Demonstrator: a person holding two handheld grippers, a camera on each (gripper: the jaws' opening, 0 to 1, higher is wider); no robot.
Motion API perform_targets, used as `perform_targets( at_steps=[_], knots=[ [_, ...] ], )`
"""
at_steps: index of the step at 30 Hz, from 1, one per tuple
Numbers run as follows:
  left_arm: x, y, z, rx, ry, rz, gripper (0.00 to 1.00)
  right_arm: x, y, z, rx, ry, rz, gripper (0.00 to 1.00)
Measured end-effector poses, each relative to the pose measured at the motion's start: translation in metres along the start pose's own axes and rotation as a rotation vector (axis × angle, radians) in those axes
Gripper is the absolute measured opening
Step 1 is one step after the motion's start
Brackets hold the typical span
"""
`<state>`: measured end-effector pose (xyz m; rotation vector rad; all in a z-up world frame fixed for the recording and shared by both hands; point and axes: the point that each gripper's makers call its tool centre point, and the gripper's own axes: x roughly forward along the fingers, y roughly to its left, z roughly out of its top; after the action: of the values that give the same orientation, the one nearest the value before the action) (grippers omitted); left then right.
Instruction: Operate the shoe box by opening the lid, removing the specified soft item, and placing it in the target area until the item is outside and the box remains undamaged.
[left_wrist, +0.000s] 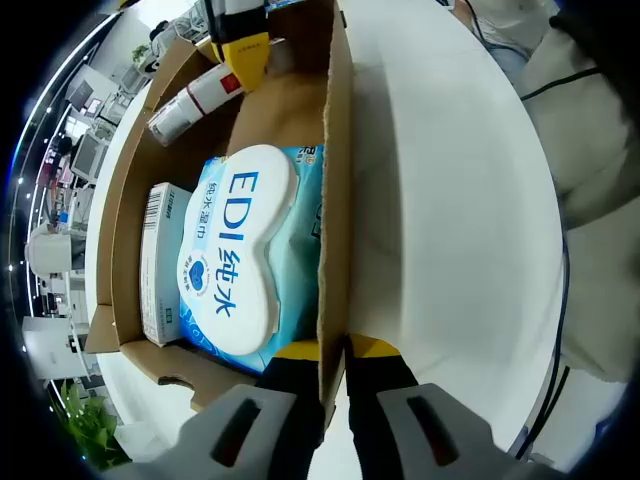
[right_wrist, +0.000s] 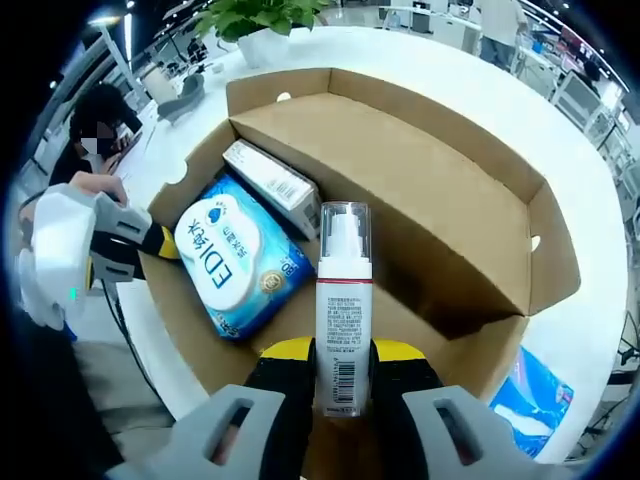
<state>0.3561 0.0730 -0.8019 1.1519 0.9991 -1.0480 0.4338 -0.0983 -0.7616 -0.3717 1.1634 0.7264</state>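
Note:
The brown cardboard shoe box (left_wrist: 285, 110) stands open on a white table. My left gripper (left_wrist: 335, 362) is shut on the box's side wall (left_wrist: 337, 200), one jaw inside and one outside. Inside lie a blue wet-wipes pack (left_wrist: 240, 250) with a white lid and a small white carton (left_wrist: 160, 260). My right gripper (right_wrist: 340, 365) is shut on a white pump bottle (right_wrist: 340, 300) with a clear cap and red band, held upright over the open box (right_wrist: 430, 190). Below it sit the wipes pack (right_wrist: 235, 260) and the carton (right_wrist: 275, 180). The left gripper (right_wrist: 150, 250) shows at the box's left wall.
A blue packet (right_wrist: 535, 390) lies on the white table (right_wrist: 590, 300) outside the box's right corner. A potted plant (right_wrist: 260, 20) stands beyond the box. A person sits at the left behind the left gripper. Desks and equipment fill the room around.

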Motion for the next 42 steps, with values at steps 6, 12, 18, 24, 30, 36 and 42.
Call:
perform_targets(
  at_steps=[6,12,18,24,30,36,42],
  knots=[
    [0.000,0.000,0.000,0.002,0.000,0.000,0.05,-0.007,0.002,0.000,0.001,-0.041,-0.006,0.17],
    [0.000,0.000,0.000,0.003,0.000,0.002,0.05,-0.020,0.006,0.006,0.049,-0.124,0.009,0.17],
    [0.000,0.000,0.000,0.004,0.000,0.004,0.05,-0.031,0.010,0.005,0.100,-0.178,0.020,0.17],
    [0.000,0.000,0.000,0.004,0.001,0.004,0.05,-0.038,0.012,0.002,0.118,-0.210,0.019,0.17],
    [0.000,0.000,0.000,0.004,0.001,0.003,0.05,-0.042,0.013,-0.001,0.160,-0.240,0.028,0.17],
    [0.000,0.000,0.000,0.003,0.001,0.002,0.05,-0.048,0.014,-0.001,0.172,-0.274,0.025,0.17],
    [0.000,0.000,0.000,0.004,0.001,0.003,0.05,-0.059,0.016,0.003,0.189,-0.336,0.037,0.17]
  ],
)
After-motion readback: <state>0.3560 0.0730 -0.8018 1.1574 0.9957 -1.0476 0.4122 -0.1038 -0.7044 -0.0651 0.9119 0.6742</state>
